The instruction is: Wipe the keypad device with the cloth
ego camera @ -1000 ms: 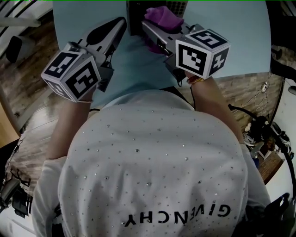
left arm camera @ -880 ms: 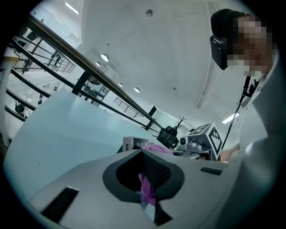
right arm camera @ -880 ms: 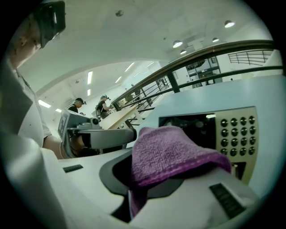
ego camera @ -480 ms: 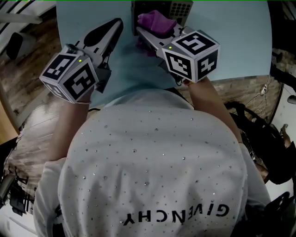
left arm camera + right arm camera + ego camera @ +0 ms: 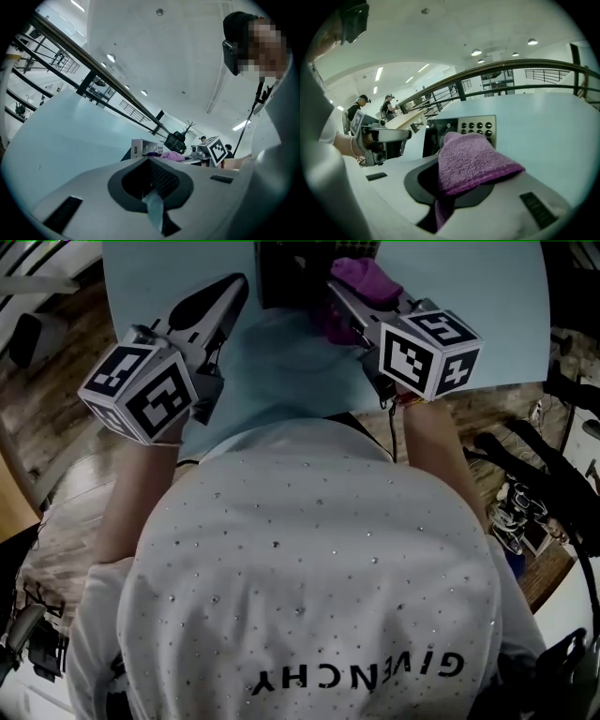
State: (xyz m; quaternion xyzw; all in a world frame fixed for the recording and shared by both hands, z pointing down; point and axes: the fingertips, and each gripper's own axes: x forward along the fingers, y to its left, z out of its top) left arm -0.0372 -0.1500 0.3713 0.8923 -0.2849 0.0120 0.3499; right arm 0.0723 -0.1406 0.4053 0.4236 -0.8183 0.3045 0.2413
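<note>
The keypad device stands dark at the far edge of the light blue table. In the right gripper view the keypad device shows a grey face with rows of round buttons. My right gripper is shut on the purple cloth, which is just in front of the device's right part. The cloth drapes over the right gripper and hides its tips. My left gripper hovers left of the device, shut and holding nothing. The left gripper sees device and cloth ahead to its right.
Wooden floor surrounds the round table. Cables and gear lie on the floor at the right. The wearer's white shirt fills the lower head view. Other people stand far off behind railings.
My right gripper has carried the cloth to the right, from the device's middle toward its right side. The left gripper has stayed in place.
</note>
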